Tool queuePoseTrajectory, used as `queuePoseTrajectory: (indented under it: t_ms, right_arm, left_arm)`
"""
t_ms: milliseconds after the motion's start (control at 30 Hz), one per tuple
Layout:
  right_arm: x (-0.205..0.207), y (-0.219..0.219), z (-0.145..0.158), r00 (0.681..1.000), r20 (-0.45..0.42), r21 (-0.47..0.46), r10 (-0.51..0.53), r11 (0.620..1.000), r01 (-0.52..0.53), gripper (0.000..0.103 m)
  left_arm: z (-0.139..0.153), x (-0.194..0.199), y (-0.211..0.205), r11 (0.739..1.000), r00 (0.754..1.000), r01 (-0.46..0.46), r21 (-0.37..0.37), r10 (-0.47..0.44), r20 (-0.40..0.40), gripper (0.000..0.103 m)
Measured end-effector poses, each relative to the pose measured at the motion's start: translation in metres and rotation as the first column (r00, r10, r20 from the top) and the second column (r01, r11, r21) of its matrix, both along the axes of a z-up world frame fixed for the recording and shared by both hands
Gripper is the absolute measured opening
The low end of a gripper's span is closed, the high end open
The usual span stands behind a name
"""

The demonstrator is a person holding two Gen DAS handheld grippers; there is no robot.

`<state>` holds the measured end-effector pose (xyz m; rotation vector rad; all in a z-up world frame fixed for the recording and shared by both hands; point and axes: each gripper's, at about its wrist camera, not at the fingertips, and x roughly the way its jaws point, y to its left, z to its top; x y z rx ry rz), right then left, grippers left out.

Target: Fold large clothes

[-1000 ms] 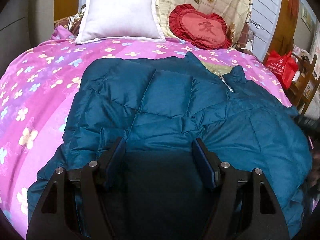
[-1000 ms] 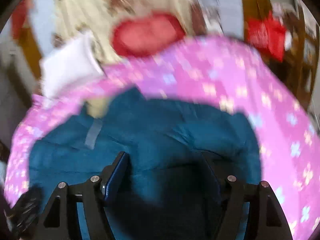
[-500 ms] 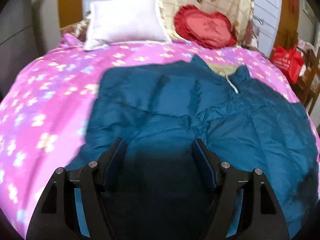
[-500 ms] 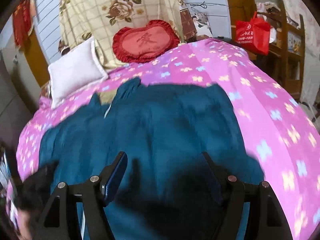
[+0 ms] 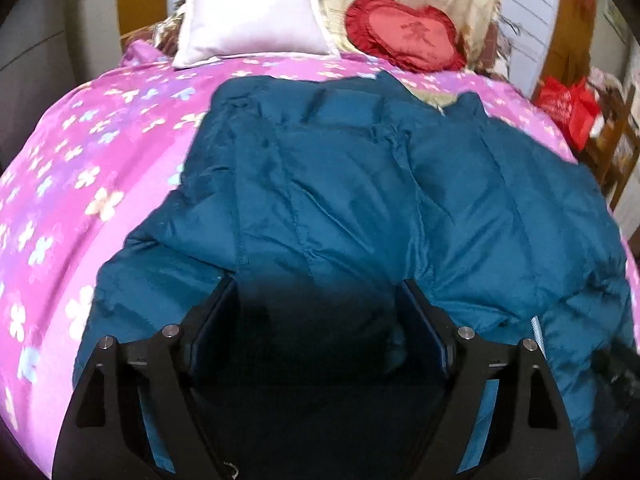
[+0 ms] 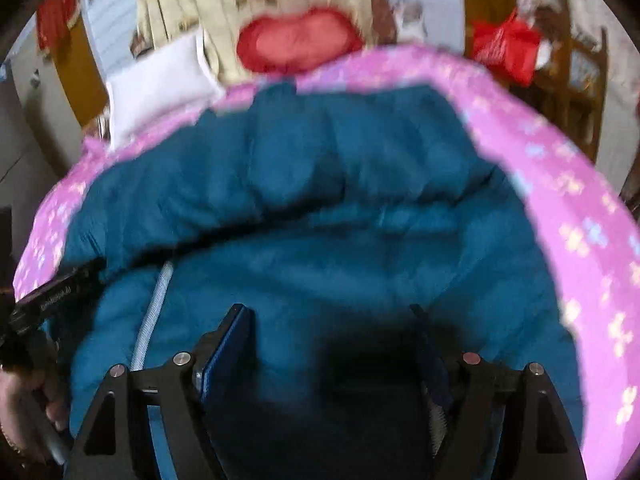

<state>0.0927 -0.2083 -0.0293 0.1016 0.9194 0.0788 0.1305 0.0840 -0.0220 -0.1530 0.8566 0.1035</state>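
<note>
Teal puffer jacket [image 5: 360, 184] spread on the pink flowered bedspread [image 5: 80, 168], both hand-held grippers spread wide above it.

At the far left, the bedspread runs up to a white pillow [image 5: 252, 12] at the head of the bed, with a red heart cushion [image 5: 408, 32] to its right and a red bag [image 5: 568, 104] past the bed's right edge. The left hand-held gripper [image 5: 320, 300] hangs over the jacket's near hem, fingers apart, gripping nothing; a light zipper edge [image 5: 536, 328] shows just right of it. In the blurred right wrist view, the right hand-held gripper [image 6: 332, 328] is likewise released over the jacket [image 6: 340, 200], the zipper strip [image 6: 154, 308] to its left, and whether its fingers touch the fabric cannot be told.
</note>
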Motion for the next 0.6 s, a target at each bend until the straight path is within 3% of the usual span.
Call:
queuePoseTrajectory:
  t_ms: [67, 200, 300, 333, 467, 533, 600]
  right_arm:
    - [-0.002, 0.000, 0.003, 1.000, 0.006, -0.008, 0.008, 1.000, -0.008, 0.078]
    - [-0.015, -0.009, 0.015, 0.999, 0.052, 0.005, 0.007, 1.000, -0.007, 0.078]
    - [-0.029, -0.018, 0.023, 0.996, 0.083, -0.010, -0.019, 1.000, 0.020, 0.078]
    - [-0.036, -0.021, 0.027, 0.996, 0.090, -0.023, -0.029, 0.999, 0.031, 0.078]
    - [-0.064, -0.027, 0.035, 0.992, 0.115, -0.061, -0.055, 0.996, 0.063, 0.078]
    - [-0.079, -0.030, 0.033, 0.992, 0.107, -0.048, -0.065, 0.996, 0.070, 0.078]
    - [-0.088, -0.031, 0.030, 0.993, 0.097, -0.038, -0.073, 0.996, 0.077, 0.078]
  left_arm:
    - [0.007, -0.008, 0.000, 1.000, 1.000, -0.012, 0.002, 0.012, 0.012, 0.081]
    - [0.023, -0.042, -0.004, 0.997, 1.000, 0.025, -0.073, -0.023, 0.019, 0.081]
    - [0.013, -0.057, -0.013, 0.992, 0.997, 0.048, -0.117, -0.055, -0.055, 0.082]
    - [0.001, -0.059, -0.019, 0.993, 0.993, 0.047, -0.105, -0.058, -0.107, 0.082]
    - [-0.006, -0.064, -0.040, 0.996, 0.994, 0.079, 0.035, -0.076, -0.082, 0.093]
    - [-0.008, -0.062, -0.039, 0.997, 0.994, 0.064, 0.045, -0.060, -0.093, 0.101]
    - [-0.009, -0.062, -0.037, 0.997, 0.994, 0.065, 0.036, -0.062, -0.091, 0.102]
